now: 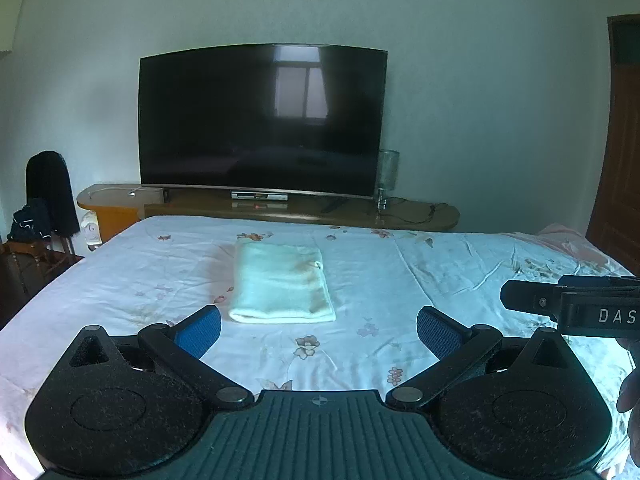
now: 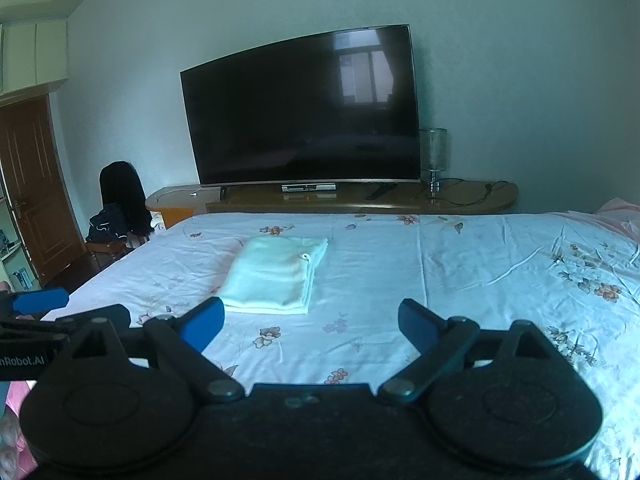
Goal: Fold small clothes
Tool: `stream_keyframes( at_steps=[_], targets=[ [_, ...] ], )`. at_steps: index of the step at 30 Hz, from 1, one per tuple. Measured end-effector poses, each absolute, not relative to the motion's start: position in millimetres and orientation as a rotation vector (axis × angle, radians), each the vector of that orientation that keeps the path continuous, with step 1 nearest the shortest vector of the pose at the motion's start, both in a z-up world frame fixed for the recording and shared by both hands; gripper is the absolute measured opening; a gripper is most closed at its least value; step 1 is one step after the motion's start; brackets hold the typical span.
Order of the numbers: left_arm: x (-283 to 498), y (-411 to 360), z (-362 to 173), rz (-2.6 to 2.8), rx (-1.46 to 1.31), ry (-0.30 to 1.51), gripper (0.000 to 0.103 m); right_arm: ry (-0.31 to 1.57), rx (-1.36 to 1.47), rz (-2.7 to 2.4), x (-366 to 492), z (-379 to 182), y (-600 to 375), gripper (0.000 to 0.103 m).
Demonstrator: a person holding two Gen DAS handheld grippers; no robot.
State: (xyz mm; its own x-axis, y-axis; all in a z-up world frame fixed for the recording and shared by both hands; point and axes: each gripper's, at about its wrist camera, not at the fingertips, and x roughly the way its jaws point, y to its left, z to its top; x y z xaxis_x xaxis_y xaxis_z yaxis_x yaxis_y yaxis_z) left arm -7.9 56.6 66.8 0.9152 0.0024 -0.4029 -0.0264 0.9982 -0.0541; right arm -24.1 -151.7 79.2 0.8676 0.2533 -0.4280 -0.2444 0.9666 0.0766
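Note:
A pale white cloth (image 1: 282, 286) lies folded into a neat rectangle on the flowered bed sheet (image 1: 380, 276); the right wrist view shows the same cloth (image 2: 272, 276) left of centre. My left gripper (image 1: 318, 330) hovers open just short of the cloth's near edge, nothing between its blue pads. My right gripper (image 2: 310, 326) is also open and empty, held to the right of the cloth and a little back from it. Its body (image 1: 568, 304) shows at the right edge of the left wrist view.
Beyond the bed stands a long wooden TV bench (image 1: 280, 204) with a large dark television (image 1: 262, 120) and a glass lamp (image 1: 387, 176). A chair (image 1: 48, 208) draped in dark clothes sits left of the bed. Wooden door (image 2: 36, 188) at far left.

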Motion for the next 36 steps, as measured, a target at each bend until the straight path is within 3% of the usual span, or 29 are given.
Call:
stream_keyframes(
  at_steps=[36],
  targets=[
    [-8.9, 62.0, 70.9, -0.015, -0.044, 0.404, 0.103, 0.459, 0.016, 0.292, -23.4, 82.8, -151.0, 0.094]
  ],
)
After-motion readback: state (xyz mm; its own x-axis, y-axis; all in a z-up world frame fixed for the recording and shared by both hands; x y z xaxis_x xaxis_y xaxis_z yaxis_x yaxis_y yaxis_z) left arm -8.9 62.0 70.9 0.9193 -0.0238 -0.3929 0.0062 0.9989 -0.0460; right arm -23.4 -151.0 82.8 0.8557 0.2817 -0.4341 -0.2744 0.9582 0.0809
